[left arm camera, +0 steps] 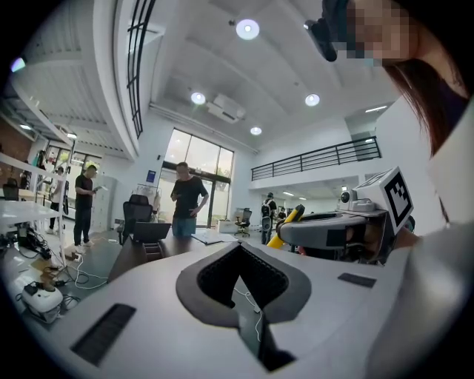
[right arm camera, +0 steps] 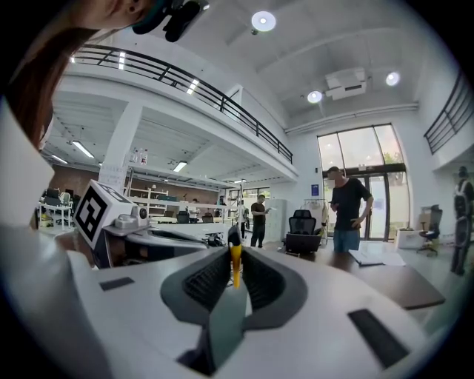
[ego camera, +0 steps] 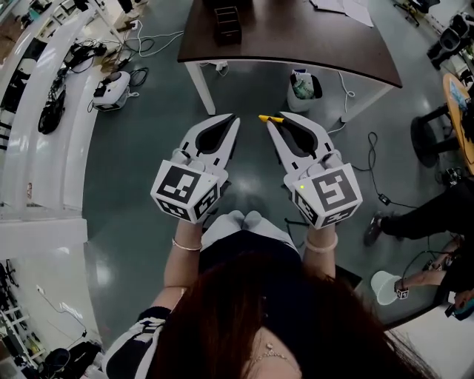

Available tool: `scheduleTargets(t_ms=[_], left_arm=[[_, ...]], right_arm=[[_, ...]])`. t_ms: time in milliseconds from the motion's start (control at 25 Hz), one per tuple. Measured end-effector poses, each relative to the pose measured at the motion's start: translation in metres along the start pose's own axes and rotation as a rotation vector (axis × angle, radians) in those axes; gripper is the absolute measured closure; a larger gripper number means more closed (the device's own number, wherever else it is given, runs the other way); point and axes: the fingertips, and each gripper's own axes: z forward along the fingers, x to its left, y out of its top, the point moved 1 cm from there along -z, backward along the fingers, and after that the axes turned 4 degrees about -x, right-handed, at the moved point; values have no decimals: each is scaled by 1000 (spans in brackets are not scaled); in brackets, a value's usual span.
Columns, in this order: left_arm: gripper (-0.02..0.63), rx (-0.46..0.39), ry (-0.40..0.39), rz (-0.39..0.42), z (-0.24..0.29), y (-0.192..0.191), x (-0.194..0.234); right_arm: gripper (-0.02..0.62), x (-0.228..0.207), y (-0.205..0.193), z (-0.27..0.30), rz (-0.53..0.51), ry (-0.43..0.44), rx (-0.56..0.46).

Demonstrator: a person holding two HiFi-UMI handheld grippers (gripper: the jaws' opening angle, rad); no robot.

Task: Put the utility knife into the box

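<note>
The right tool (ego camera: 278,120) is pinching the utility knife (ego camera: 268,118). In the right gripper view the knife (right arm camera: 235,268) runs lengthwise between the dark pads (right arm camera: 207,280), its grey body lying back toward the camera and its yellow end, capped in black, poking out just past the tips of the right tool (right arm camera: 235,248). The left tool (ego camera: 234,117) is pressed together with nothing in it. In its own view the tips of the left tool (left arm camera: 241,246) meet, and the floor and a thin white cable (left arm camera: 253,311) show through the diamond-shaped gap behind them.

The two tools are held side by side, near each other but apart, level and pointing forward. From the left tool, the right tool (left arm camera: 326,226) sits just to the right with the knife's yellow end (left arm camera: 289,220) at its front. Both hang over the grey floor (ego camera: 148,148), not over the tabletop.

Ahead of the tips stands the brown tabletop (ego camera: 296,41) on white legs. A dark box (ego camera: 227,24) sits on it ahead of the left tool, well apart from the knife, and papers (ego camera: 344,9) lie ahead of the right tool. A white bin (ego camera: 304,90) stands under the tabletop's near edge. Beyond it a person in a black shirt (right arm camera: 348,207) stands by the windows.
</note>
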Motion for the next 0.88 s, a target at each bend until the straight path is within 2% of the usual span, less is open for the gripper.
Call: scheduleTargets(t_ms=[440, 680, 880], left_arm=[[604, 19, 52, -13, 48, -10, 39], [605, 24, 49, -24, 92, -15, 97], [604, 13, 30, -16, 132, -4, 153]], right_arm=[[537, -47, -15, 50, 27, 46, 4], [537, -81, -21, 112, 30, 49, 13], [537, -110, -12, 175, 9, 40, 10]])
